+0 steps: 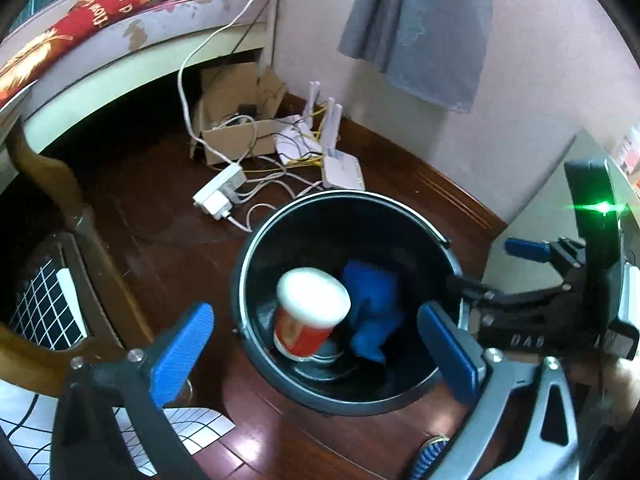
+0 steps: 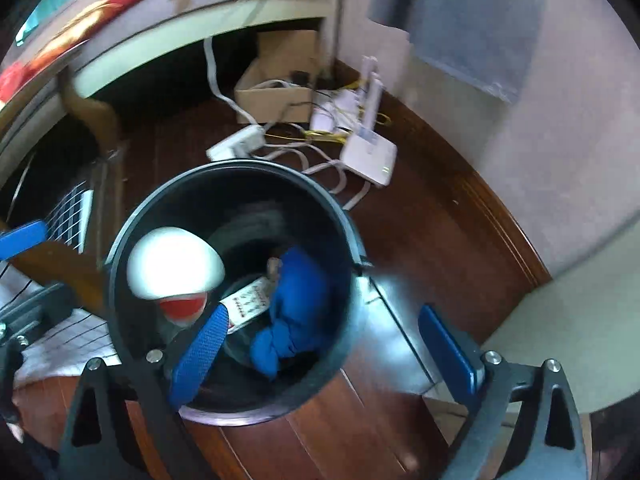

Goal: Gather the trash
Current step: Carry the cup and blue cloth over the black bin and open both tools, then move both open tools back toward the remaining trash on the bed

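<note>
Both grippers hang released over a round black bin (image 1: 404,396) on a dark wooden floor (image 1: 160,208).

The left gripper (image 1: 316,354) and right gripper (image 2: 332,354) spread ribbed blue fingers (image 1: 180,354) wide, grasping nothing. Inside the smooth bin lie a red-and-white cylindrical cup (image 1: 310,314), blurred, and a crumpled blue cloth (image 1: 376,308).

The red cup (image 1: 308,320) with a white lid, inside the black bin (image 1: 256,248), is smeared by motion blur; its print cannot be read. Much of the right wrist view is blurred, the white router (image 2: 370,156) at one o'clock included. At six o'clock, a striped object (image 1: 430,456) is half hidden.
</note>
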A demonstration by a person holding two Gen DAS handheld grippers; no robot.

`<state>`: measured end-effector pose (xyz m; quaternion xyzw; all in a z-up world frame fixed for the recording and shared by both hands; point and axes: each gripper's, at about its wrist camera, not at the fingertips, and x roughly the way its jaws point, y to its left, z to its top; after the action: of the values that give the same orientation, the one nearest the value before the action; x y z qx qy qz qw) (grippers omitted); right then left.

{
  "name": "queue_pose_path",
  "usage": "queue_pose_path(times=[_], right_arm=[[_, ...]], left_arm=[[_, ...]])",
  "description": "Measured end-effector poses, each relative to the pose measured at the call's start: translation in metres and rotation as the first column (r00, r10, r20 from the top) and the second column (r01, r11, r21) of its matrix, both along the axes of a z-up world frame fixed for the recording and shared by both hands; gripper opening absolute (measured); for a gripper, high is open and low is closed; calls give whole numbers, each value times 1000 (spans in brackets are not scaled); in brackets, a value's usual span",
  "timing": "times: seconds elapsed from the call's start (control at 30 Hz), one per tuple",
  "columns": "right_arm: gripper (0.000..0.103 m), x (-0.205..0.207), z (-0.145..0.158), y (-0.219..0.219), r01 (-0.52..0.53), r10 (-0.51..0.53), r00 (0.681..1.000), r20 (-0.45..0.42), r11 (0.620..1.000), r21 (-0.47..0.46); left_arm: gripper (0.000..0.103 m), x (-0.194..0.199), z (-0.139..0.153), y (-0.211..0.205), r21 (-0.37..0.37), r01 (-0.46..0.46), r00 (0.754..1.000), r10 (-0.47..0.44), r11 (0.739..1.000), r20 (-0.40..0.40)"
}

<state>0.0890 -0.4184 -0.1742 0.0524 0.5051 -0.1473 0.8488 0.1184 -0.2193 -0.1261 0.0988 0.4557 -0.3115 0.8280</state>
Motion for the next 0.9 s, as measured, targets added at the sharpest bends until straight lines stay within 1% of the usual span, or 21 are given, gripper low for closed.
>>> queue_pose_path(times=[0.03,0.13,0.27,0.37,0.47,0.67,0.9], right_arm=[[103,-1,1,-2,5,-5,1000,8,1000,-1],[103,-4,10,-3,17,-16,999,35,999,-29],[103,-6,23,1,18,-15,998,68,999,-40],[103,-7,33,6,10,-6,996,89,999,-49],[103,-8,42,11,8,-3,994,106,999,-53],[103,-14,66,24,-6,15,987,157,998,-63],[103,-17,96,41,-29,43,974,222,997,-67]], left_arm=[[102,1,-1,1,11,-4,1000,4,1000,0],[102,3,-1,3,20,-17,1000,17,1000,12],[103,4,7,4,21,-24,999,23,999,42],[103,2,16,6,15,-29,998,28,999,65],[103,3,23,7,28,-43,995,41,999,92],[103,-1,41,18,8,-66,990,64,998,123],[103,-11,72,38,-16,-110,977,111,994,180]])
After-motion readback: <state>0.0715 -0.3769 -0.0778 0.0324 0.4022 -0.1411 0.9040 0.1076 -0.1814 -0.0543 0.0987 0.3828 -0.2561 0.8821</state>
